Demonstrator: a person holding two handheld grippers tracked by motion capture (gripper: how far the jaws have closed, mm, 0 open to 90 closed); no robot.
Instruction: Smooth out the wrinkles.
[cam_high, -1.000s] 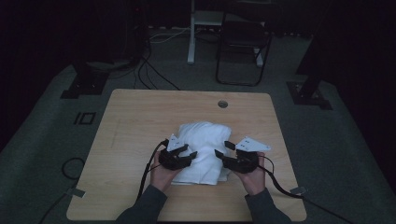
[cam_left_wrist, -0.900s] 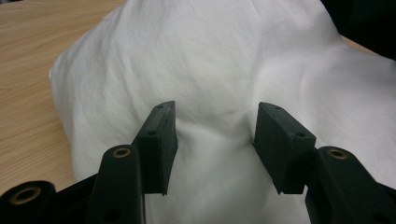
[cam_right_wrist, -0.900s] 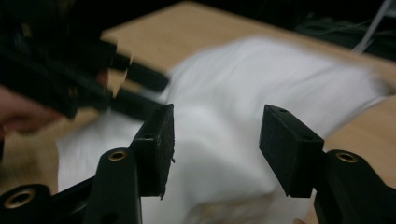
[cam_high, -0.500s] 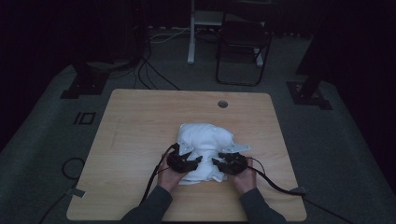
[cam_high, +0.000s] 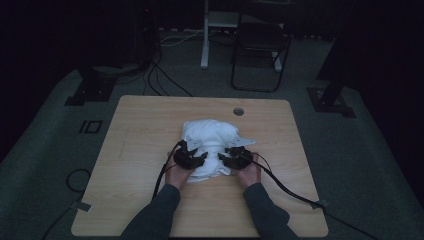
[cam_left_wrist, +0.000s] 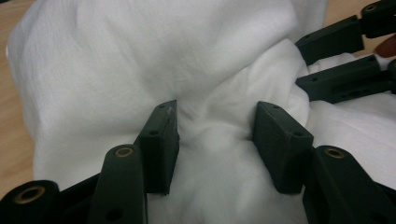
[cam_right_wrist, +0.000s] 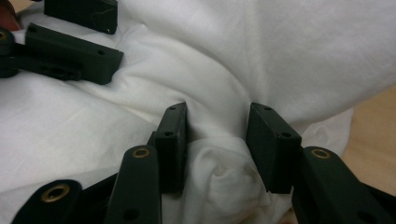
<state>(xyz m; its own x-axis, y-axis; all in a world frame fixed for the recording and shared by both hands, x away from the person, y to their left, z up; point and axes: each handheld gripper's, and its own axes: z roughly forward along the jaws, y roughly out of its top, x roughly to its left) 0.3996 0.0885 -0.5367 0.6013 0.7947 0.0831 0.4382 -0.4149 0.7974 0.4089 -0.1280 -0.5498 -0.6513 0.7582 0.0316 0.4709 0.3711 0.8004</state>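
Observation:
A crumpled white cloth (cam_high: 210, 137) lies heaped in the middle of the wooden table (cam_high: 145, 130). My left gripper (cam_high: 201, 158) sits at the heap's near left edge and my right gripper (cam_high: 223, 159) at its near right, tips facing each other. In the left gripper view the left gripper (cam_left_wrist: 217, 133) presses on a bunched fold of cloth (cam_left_wrist: 140, 56). In the right gripper view the right gripper (cam_right_wrist: 217, 140) has just been closing and pinches a rolled fold of cloth (cam_right_wrist: 224, 172). Each gripper view also shows the other gripper's black fingers (cam_left_wrist: 336, 60) (cam_right_wrist: 70, 46) resting on the cloth.
A round cable hole (cam_high: 238, 111) is in the table's far side. Cables (cam_high: 280, 182) trail from both grippers over the near edge. A dark chair (cam_high: 260, 45) and stand feet (cam_high: 90, 92) are on the floor beyond the table.
Both hands have come down and moved closer together onto the near edge of the cloth. The right jaws have narrowed on a fold.

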